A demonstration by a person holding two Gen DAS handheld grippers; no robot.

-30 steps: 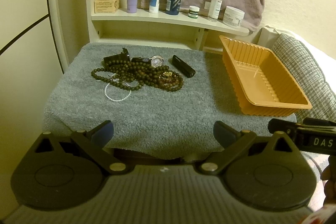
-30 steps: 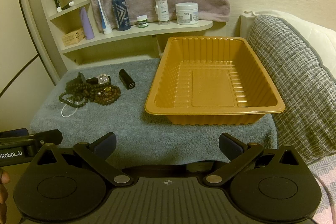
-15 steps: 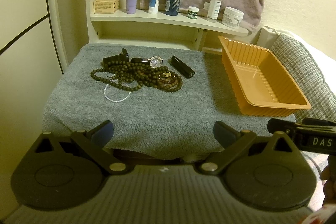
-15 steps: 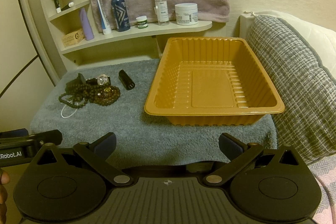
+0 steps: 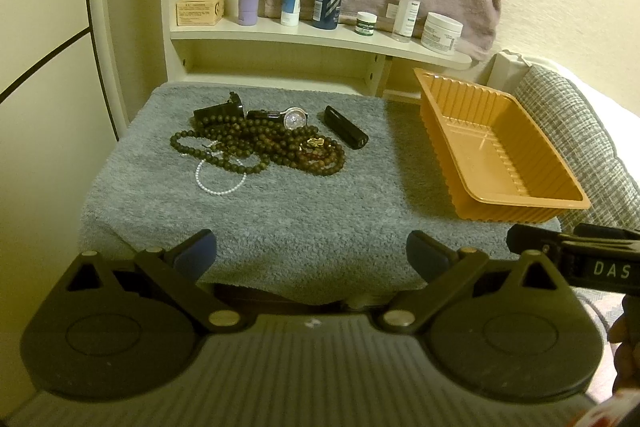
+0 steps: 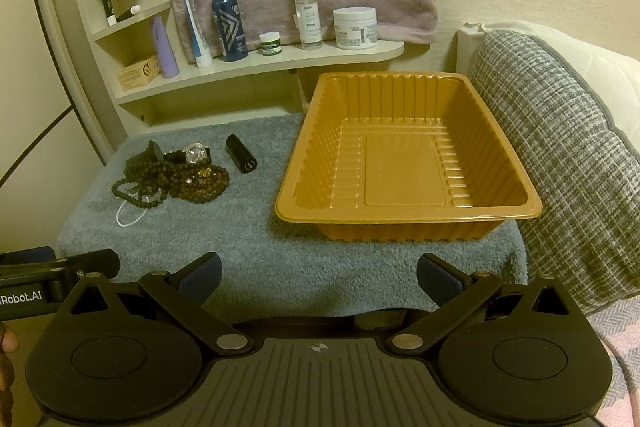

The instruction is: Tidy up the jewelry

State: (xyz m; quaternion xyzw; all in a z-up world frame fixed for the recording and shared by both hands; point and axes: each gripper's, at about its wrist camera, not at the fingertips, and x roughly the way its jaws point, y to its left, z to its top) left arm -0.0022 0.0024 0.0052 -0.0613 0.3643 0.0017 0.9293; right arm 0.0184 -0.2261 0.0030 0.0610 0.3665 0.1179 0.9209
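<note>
1. While both claws hang back at the near edge of the grey towel (image 5: 280, 219), the left claw (image 5: 311, 254) gapes wide with nothing between its fingers.
2. The right claw (image 6: 319, 274) is spread just as wide and holds nothing.
3. The jewelry lies in a heap at the far left of the towel: dark bead strings (image 5: 256, 143), a watch (image 5: 295, 118) and a white bead bracelet (image 5: 220, 183), with a black tube (image 5: 346, 132) just beside the heap.
4. The orange tray (image 6: 404, 215) stands on the right side of the towel, well apart from the heap, with nothing in it.
</note>
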